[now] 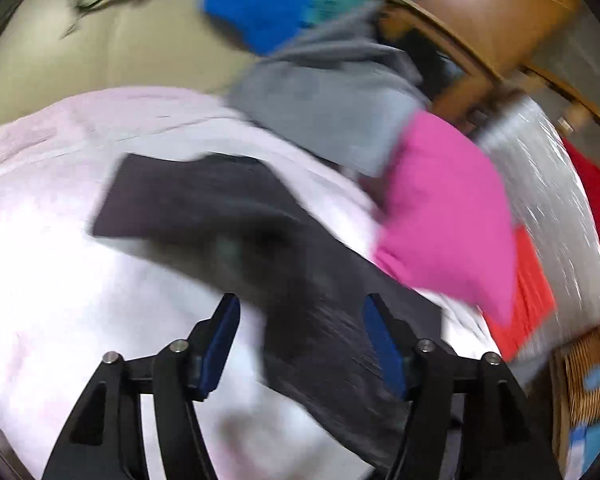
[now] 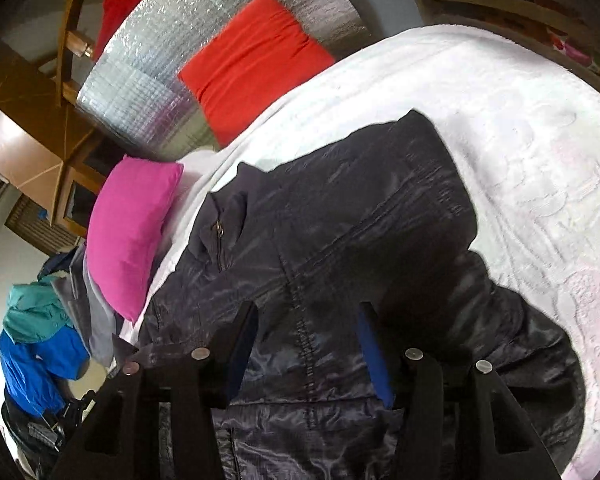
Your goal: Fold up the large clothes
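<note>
Two grippers hang over a dark jacket (image 2: 332, 248) spread on the white bedspread (image 2: 520, 152), both with their jaws parted and nothing pinched between the pads. The left gripper (image 1: 298, 344) sits above one blurred flap of the jacket; the right gripper (image 2: 308, 348) hovers over the shiny quilted body near a stitched seam, just beside the zip pocket. A pink cushion (image 2: 134, 236) lies touching the jacket's far edge, with a red cushion (image 2: 252, 68) further back. To fold well from here, I judge each hand should take a hem or shoulder edge rather than the slippery middle, lift together, and lay the half over squarely, keeping clear of the pink cushion so the fabric does not snag.
</note>
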